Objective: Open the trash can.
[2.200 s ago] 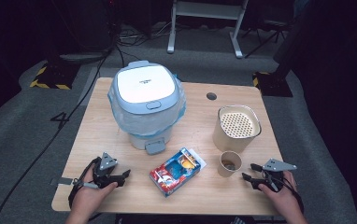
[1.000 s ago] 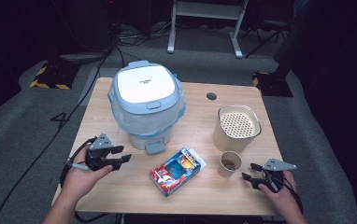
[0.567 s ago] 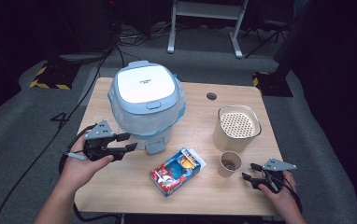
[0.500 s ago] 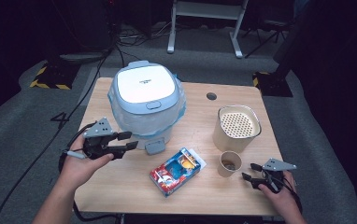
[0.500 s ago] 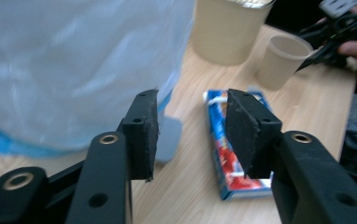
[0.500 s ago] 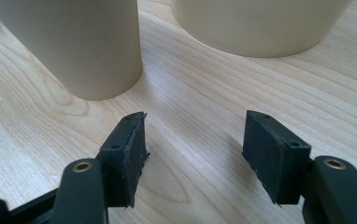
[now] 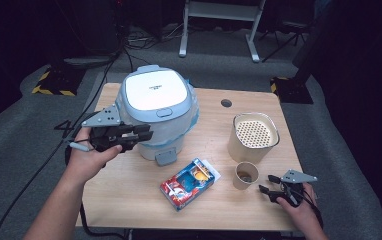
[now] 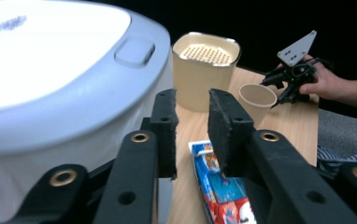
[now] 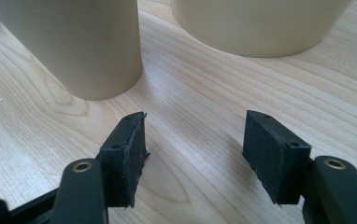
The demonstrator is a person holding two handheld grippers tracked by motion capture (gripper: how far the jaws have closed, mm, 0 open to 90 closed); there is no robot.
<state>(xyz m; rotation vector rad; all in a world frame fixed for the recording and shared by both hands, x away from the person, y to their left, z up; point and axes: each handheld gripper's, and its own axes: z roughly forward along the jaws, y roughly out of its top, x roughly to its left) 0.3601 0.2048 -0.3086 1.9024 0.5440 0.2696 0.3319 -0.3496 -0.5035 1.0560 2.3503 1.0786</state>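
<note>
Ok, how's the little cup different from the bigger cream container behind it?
The small cup is far shorter and narrower than the cream container. The cup's top is open, with something dark inside; the container's top carries a perforated insert. The cup is round, the container rounded-square. Both are cream and stand upright on the table.

Light wood tabletop (image 7: 129,200), round cable hole (image 7: 226,103) near the far edge. Grey carpet floor (image 7: 24,150) all round. Room dark beyond. White metal stand (image 7: 219,20) behind the tabletop, black cables (image 7: 129,37) on the floor, yellow-black hazard tape (image 7: 51,85) far left.
</note>
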